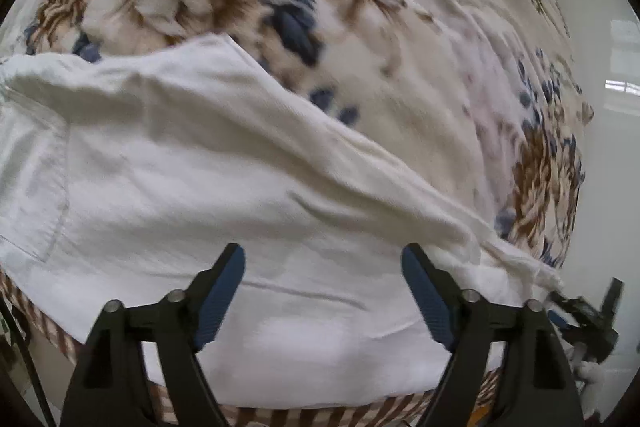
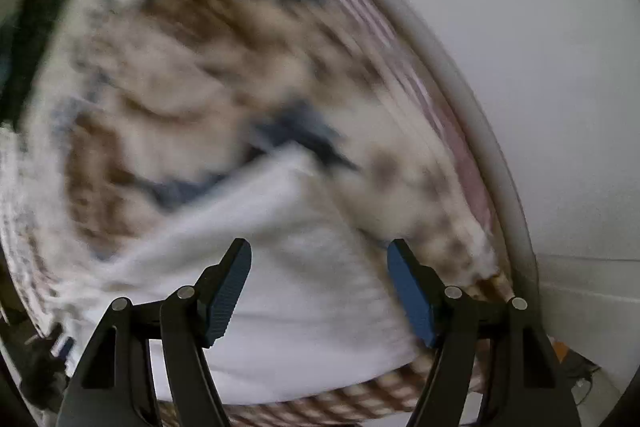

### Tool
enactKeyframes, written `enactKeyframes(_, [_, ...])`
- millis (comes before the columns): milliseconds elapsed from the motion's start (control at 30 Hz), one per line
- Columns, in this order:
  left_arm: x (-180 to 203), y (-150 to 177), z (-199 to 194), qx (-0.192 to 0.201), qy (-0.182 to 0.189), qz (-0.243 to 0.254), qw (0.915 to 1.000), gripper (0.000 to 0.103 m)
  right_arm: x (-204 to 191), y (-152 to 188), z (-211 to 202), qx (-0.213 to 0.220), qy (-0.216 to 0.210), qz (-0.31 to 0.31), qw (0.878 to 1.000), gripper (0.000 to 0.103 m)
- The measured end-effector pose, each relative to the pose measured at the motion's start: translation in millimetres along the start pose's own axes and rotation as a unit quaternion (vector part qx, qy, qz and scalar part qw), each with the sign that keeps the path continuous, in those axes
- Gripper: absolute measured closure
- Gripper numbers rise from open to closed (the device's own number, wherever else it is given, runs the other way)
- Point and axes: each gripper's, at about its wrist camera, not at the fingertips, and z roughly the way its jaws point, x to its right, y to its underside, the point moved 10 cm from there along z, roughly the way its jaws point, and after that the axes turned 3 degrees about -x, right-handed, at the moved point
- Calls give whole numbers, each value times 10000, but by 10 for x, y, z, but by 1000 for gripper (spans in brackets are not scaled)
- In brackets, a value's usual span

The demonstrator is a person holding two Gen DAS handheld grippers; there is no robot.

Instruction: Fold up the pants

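Floral bedding in cream, brown and blue covered the bed [image 1: 360, 27] beneath both cameras, with a brown-striped edge along the near side and a pale wall and floor beyond it. On that bedding lay the white pants [image 1: 200, 179], spread across the near part of the bed. From the left wrist view I could see a stitched seam at the left end and a long ridge of cloth tapering toward the right, where a leg end trailed off near the bed's edge.

I had the left gripper [image 1: 322, 291] pointing down over the broad white panel, its jaws spread wide with nothing between them, the cloth lying flat under the gap. The right gripper [image 2: 319, 287] also had its jaws spread and empty above the pants [image 2: 300, 287]. That view was badly smeared, so I could make out only a white corner reaching up into the floral pattern, not which part of the garment it was.

I judged this to be the pause between folds: both hands free and no edge taken up. How many folds the pants already carried I could not tell.

Next I would need to pick an edge for each hand, probably the tapering leg end and the matching hem, lower the jaws until one pad slid under the cloth, then pinch only the layers meant to travel.
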Motion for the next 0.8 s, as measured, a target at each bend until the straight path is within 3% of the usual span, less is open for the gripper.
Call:
enactKeyframes(33, [41,47,36,-26,-37,75,10000,12,-18,32,73,-117,-80,-66,9999,54])
enactKeyframes(67, [67,96,72,-54,-85,162,9998,10,-26,54,128,-67,4,-221,9997,61])
enactKeyframes(133, [141,170,126,-73,-113,344,9993,10,-32,37,63,269,569,-612,9961,93])
enactKeyframes(200, [229,230,170,-80,-44,550,9984,10,-43,7,-192,823,633,-582,9929,97])
enactKeyframes(300, [290,288,170,82,-194,863,9960,10,11,-90,-491,1382,511,-323,9886,97])
enactKeyframes(467, [244,411,255,-70,-353,920,9951,10,97,-197,-36,486,455,-155,9977,97])
enactKeyframes(533, [203,460,257,-157,-323,851,9957,10,93,-200,-71,342,634,-163,9973,85])
enactKeyframes(633, [119,488,195,-203,-302,709,9968,10,-57,-132,-493,866,879,-162,9922,68])
enactKeyframes(700, [114,415,103,-150,-111,547,9983,10,-451,66,-758,1336,699,-418,9877,61])
enactKeyframes(733, [117,311,58,-88,-43,480,9988,10,-740,206,-786,1419,391,-619,9872,62])
enactKeyframes(800, [82,107,66,-19,-136,433,9990,10,-1450,593,-595,1124,-410,-1219,9853,62])
